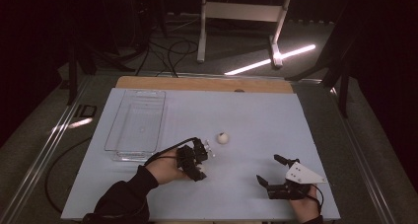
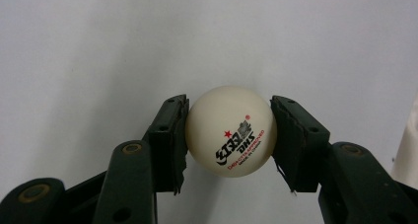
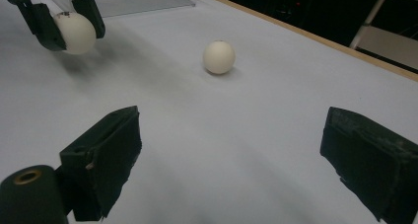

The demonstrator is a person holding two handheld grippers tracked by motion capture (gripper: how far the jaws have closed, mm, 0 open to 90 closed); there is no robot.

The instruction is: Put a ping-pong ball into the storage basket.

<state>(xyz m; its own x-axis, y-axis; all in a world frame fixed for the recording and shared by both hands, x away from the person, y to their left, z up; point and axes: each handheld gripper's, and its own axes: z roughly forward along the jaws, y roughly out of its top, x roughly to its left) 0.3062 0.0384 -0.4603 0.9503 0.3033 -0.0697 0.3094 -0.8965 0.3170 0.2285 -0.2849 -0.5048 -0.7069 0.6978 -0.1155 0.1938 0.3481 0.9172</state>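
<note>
The left gripper (image 2: 229, 135) pinches one ball (image 2: 230, 130); the right gripper (image 3: 231, 160) waits spread wide; another ball (image 3: 219, 57) and the empty clear tray (image 1: 116, 135) wait.

The high view looks forward and down from above the person's side, taking in the whole tabletop (image 1: 256, 115). The left gripper view rides very close, aimed steeply at the tabletop surface. The right gripper view sits low, looking across the tabletop; it shares the loose ball (image 3: 219, 56) with the high view.
</note>
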